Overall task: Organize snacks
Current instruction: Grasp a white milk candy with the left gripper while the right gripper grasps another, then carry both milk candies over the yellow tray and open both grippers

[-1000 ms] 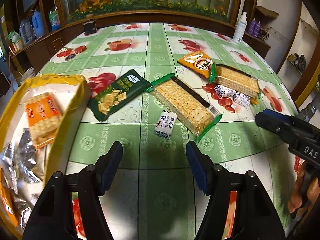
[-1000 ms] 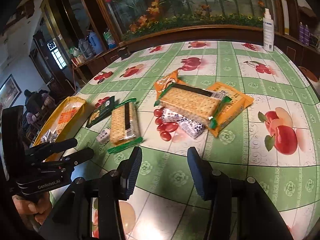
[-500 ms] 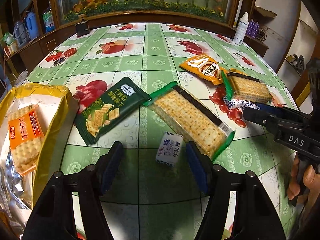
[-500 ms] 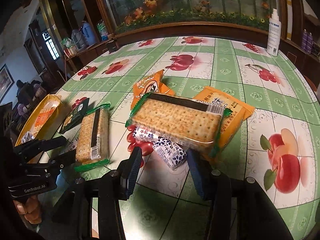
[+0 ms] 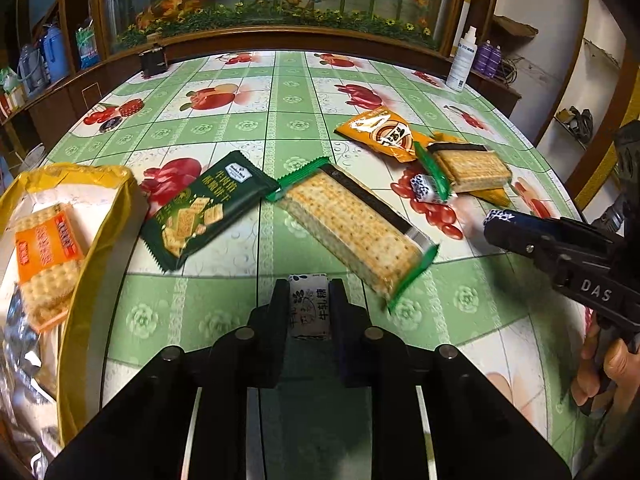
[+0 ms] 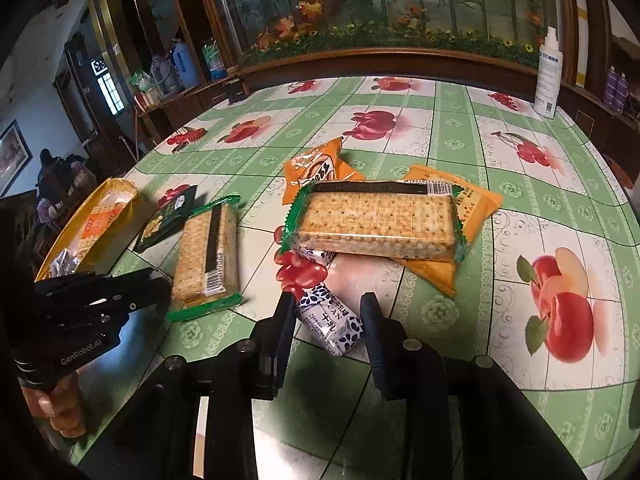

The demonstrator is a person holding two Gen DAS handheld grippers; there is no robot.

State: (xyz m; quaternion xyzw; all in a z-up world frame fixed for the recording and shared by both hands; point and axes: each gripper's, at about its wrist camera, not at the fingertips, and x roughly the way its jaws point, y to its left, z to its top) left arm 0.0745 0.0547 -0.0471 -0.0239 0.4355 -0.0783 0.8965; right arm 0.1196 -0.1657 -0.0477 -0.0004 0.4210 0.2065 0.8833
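1. The left gripper point(image 5: 309, 302) has its two fingers point(image 5: 276, 312) almost together, and its jaws are closing on a small white nougat candy point(image 5: 309, 306). Both pads press on the sides of the wrapper. The candy stands between them, near the front edge of the table point(image 5: 280, 120).
2. The right gripper point(image 6: 326, 322) is half open and its jaws are closing around a second nougat candy point(image 6: 330, 322), blue and white. The left finger point(image 6: 282, 328) touches the wrapper; the right finger is just beside the candy, and whether it touches cannot be told.
3. A third candy point(image 6: 314, 255) lies partly under a long cracker pack point(image 6: 376, 216), just beyond the right gripper.
4. This cracker pack rests on an orange snack bag point(image 6: 476, 208); another orange bag point(image 6: 314, 170) lies at its far left corner.
5. A second cracker pack point(image 5: 352, 224) lies just beyond the left gripper, and a dark green biscuit packet point(image 5: 204, 208) is to its left.
6. At the far left stands a yellow tray point(image 5: 96, 216) with an orange-labelled cracker pack point(image 5: 46, 252) inside.
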